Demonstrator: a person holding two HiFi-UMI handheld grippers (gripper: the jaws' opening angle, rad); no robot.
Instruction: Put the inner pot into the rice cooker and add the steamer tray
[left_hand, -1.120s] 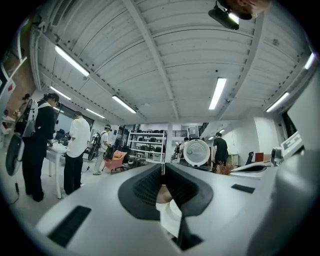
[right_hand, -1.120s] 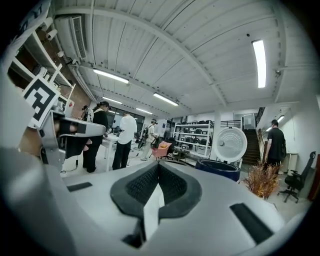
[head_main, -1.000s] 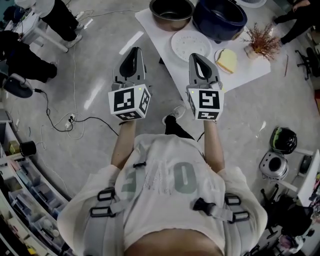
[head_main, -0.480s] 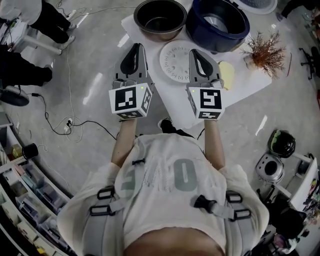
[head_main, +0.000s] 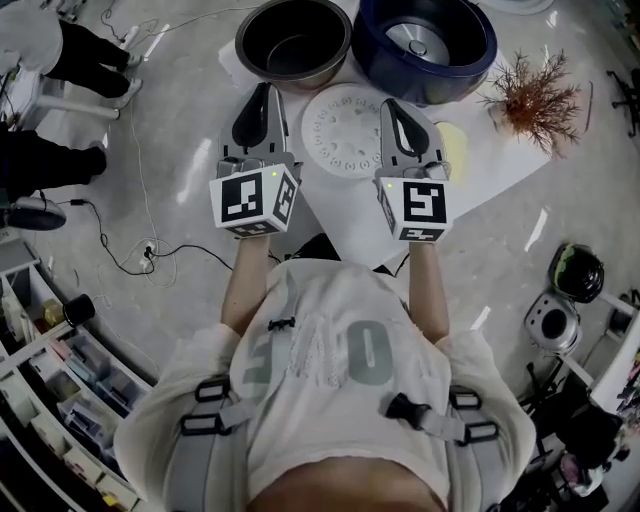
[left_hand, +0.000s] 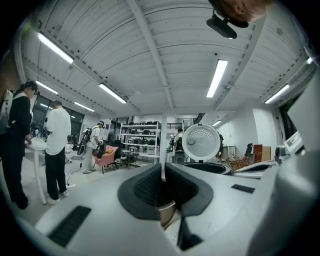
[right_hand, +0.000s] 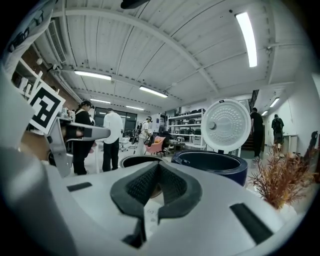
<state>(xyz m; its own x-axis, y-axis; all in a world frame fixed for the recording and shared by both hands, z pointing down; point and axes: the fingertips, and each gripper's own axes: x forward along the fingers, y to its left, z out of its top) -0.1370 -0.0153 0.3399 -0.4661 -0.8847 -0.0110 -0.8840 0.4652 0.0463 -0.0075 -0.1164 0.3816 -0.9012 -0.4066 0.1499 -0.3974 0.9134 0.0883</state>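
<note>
1. One white table (head_main: 480, 165) stands in front of the person wearing the camera and carries all of the cooking items.
2. One navy rice cooker (head_main: 425, 45) sits at the table's far side. Its round lid (right_hand: 229, 125) stands open and its cavity holds no pot.
3. One dark metal inner pot (head_main: 293, 45) stands on the table just left of the cooker, outside it.
4. One white perforated steamer tray (head_main: 345, 130) lies flat on the table, nearer the person than the pot and cooker and between the two tools.
5. Two handheld grippers are held out level over the table's near edge. The left gripper (head_main: 264, 100) and the right gripper (head_main: 398, 112) each have their jaws pressed together, with nothing between them.
6. One sprig of dried reddish plant (head_main: 535, 95) sits at the table's right.
7. One pale yellow item (head_main: 452, 148) lies beside the right gripper. What it is cannot be made out.
</note>
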